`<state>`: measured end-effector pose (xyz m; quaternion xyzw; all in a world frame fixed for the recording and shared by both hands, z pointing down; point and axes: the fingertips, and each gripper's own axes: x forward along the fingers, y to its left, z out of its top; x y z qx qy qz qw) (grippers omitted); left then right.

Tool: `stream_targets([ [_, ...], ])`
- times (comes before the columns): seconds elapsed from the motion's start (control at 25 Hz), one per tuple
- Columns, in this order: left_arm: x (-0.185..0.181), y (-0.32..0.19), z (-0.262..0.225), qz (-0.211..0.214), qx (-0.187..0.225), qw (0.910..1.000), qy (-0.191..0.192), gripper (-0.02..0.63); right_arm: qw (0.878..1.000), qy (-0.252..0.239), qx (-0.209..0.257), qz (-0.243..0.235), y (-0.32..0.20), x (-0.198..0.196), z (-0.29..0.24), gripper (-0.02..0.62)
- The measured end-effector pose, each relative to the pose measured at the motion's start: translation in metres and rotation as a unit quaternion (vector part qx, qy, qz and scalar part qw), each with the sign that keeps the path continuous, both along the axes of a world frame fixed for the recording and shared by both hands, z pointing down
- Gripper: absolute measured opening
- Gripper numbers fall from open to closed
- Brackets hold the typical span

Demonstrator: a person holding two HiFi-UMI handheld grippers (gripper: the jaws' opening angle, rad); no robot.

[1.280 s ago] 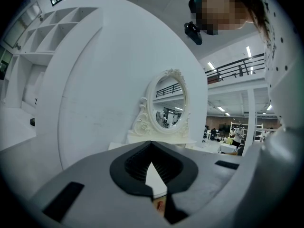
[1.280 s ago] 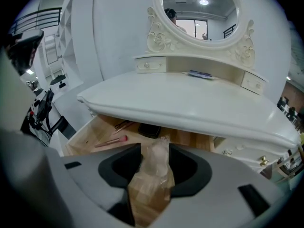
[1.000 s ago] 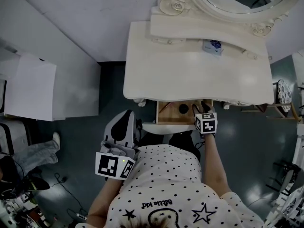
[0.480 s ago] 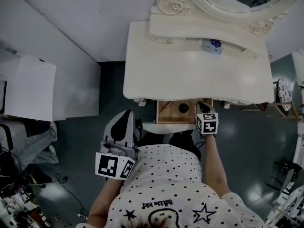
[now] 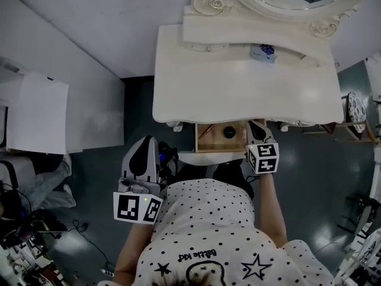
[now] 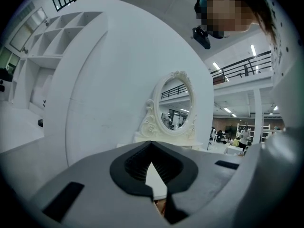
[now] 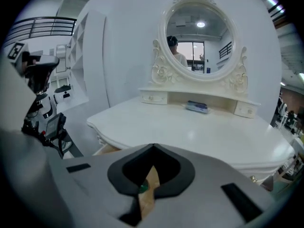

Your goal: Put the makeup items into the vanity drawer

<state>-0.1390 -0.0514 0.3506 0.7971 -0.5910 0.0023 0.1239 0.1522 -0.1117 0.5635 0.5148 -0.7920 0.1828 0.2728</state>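
Note:
The white vanity has its wooden drawer pulled open, and a black round makeup item lies inside. A blue-and-white makeup item rests on the back shelf under the mirror. My right gripper hangs over the drawer's right end; its jaws have just been closing and are shut with nothing between them. Through their gap a small green thing shows on the drawer wood. My left gripper is held low at the left, away from the vanity, shut and empty.
A white cabinet stands to the left beyond a strip of dark floor. Another person's legs and cables are at the far left. A wooden rack stands right of the vanity.
The right gripper has lifted up from the drawer's right end and its jaws have come together. The left gripper has stayed where it was.

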Motion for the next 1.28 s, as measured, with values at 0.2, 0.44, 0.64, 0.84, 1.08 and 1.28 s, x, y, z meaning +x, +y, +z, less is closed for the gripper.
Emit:
stream_targets([
  [0.2, 0.001, 0.000, -0.002, 0.001, 0.004, 1.0000, 0.001, -0.005, 0.998, -0.026, 0.048, 0.013, -0.001, -0.001, -0.054, 0.008],
  [0.44, 0.007, 0.000, -0.003, 0.010, 0.006, 0.9999, 0.005, -0.005, 0.990, -0.078, 0.112, 0.029, -0.004, -0.012, -0.132, 0.008],
  [0.64, 0.011, 0.002, -0.002, 0.015, 0.008, 0.9998, 0.006, -0.005, 0.979, -0.125, 0.159, 0.019, 0.010, -0.032, -0.195, 0.008],
  [0.84, 0.012, 0.003, -0.004, 0.016, 0.011, 0.9998, 0.007, -0.005, 0.973, -0.152, 0.176, -0.009, 0.034, -0.052, -0.230, 0.008],
  [1.08, 0.013, 0.004, -0.005, 0.019, 0.016, 0.9996, 0.009, -0.005, 0.972, -0.165, 0.169, -0.017, 0.059, -0.068, -0.228, 0.008],
  [1.28, 0.016, 0.006, -0.006, 0.025, 0.016, 0.9995, 0.008, -0.005, 0.973, -0.181, 0.145, -0.016, 0.071, -0.078, -0.216, 0.008],
])
